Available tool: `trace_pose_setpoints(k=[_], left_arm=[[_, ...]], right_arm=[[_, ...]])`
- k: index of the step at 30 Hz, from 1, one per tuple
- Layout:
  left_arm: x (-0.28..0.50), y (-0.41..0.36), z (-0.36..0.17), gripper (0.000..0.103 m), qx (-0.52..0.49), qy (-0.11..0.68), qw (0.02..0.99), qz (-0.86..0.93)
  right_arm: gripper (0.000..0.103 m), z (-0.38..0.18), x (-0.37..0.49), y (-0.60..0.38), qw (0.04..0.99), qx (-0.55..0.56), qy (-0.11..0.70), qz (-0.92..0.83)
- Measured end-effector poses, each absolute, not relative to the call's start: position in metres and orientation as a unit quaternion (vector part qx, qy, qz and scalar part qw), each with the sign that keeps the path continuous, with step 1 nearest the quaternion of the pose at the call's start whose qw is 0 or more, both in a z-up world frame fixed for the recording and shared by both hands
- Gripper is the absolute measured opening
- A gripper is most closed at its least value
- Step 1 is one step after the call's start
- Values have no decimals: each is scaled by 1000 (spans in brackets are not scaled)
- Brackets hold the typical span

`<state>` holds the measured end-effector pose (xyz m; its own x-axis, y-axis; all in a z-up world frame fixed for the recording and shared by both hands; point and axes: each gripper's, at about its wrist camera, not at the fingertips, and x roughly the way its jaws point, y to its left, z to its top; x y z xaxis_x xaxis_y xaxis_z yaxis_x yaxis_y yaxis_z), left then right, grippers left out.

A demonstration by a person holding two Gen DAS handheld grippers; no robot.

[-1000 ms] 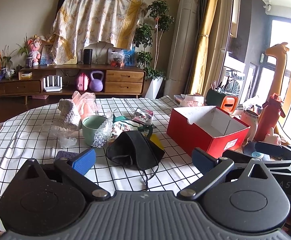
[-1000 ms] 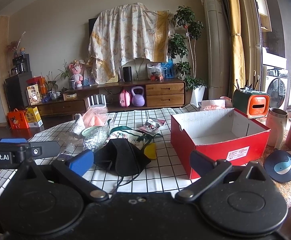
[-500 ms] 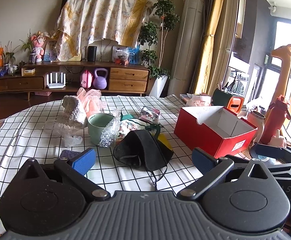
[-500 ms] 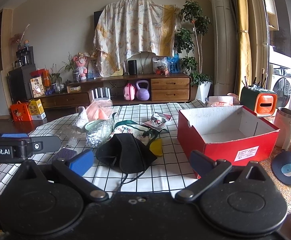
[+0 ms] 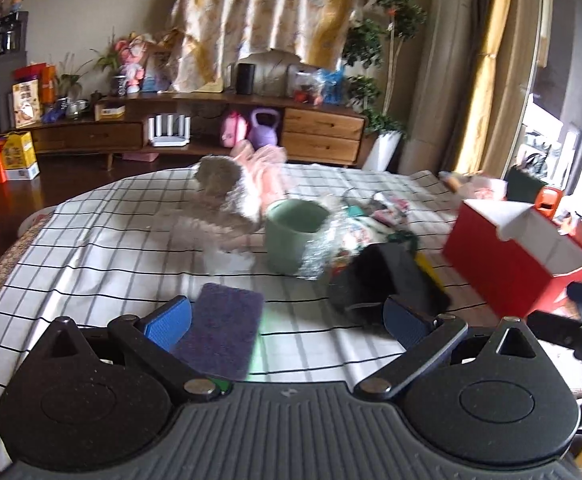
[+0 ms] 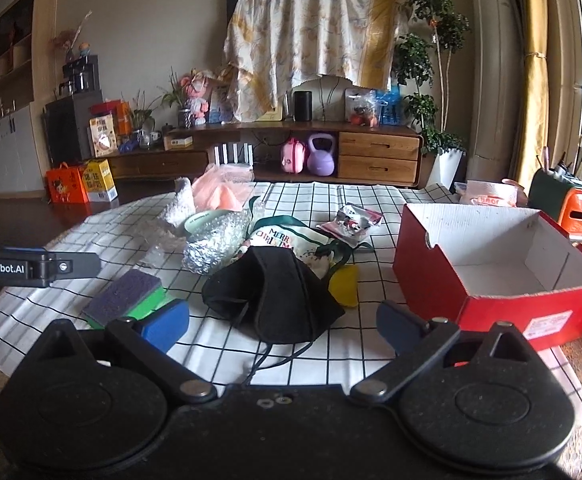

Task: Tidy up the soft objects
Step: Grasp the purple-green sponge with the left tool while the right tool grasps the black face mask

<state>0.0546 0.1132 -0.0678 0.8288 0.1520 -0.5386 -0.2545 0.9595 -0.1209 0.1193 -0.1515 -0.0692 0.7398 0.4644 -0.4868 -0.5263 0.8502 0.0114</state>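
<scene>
A black face mask (image 6: 279,296) lies on the checked tablecloth (image 6: 355,344), just ahead of my open, empty right gripper (image 6: 283,326). A purple and green sponge (image 6: 125,298) lies to its left. In the left wrist view the sponge (image 5: 221,326) lies between the fingers of my open, empty left gripper (image 5: 287,322), and the mask (image 5: 383,284) is by the right finger. Behind them are a printed cloth bag (image 6: 291,242), a yellow pad (image 6: 345,286) and a pink cloth (image 6: 219,194). An open red box (image 6: 499,272) stands at the right, empty.
A green mug (image 5: 295,236) with crumpled bubble wrap (image 6: 215,242) stands mid-table, beside a grey fluffy bundle (image 5: 227,188) and a snack packet (image 6: 351,220). An orange and green holder (image 6: 567,202) and tissue pack (image 6: 489,196) stand behind the box. The left gripper's body (image 6: 31,266) shows at the left.
My left gripper has swung left and come down over the sponge, which now shows between its fingers; that view is blurred. My right gripper has eased closer to the mask.
</scene>
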Motion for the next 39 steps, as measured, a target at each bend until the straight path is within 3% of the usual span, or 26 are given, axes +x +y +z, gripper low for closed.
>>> trace_pose_setpoints(k=[10, 20, 26, 32, 34, 39], left_arm=[[101, 137, -115, 103, -76, 322, 931, 154], [122, 145, -142, 103, -61, 346, 920, 173], [126, 150, -151, 102, -61, 350, 918, 177], [126, 148, -154, 83, -59, 350, 919, 173], [125, 146, -153, 75, -61, 348, 921, 167], [125, 141, -152, 74, -42, 344, 921, 176]], right_arm=[[98, -107, 191, -113, 904, -113, 285, 299], [95, -128, 244, -72, 903, -154, 277, 291], [78, -145, 275, -65, 895, -145, 308, 287], [66, -153, 280, -65, 897, -129, 320, 277], [55, -153, 278, -66, 898, -133, 316, 275], [42, -150, 272, -67, 900, -129, 315, 274]])
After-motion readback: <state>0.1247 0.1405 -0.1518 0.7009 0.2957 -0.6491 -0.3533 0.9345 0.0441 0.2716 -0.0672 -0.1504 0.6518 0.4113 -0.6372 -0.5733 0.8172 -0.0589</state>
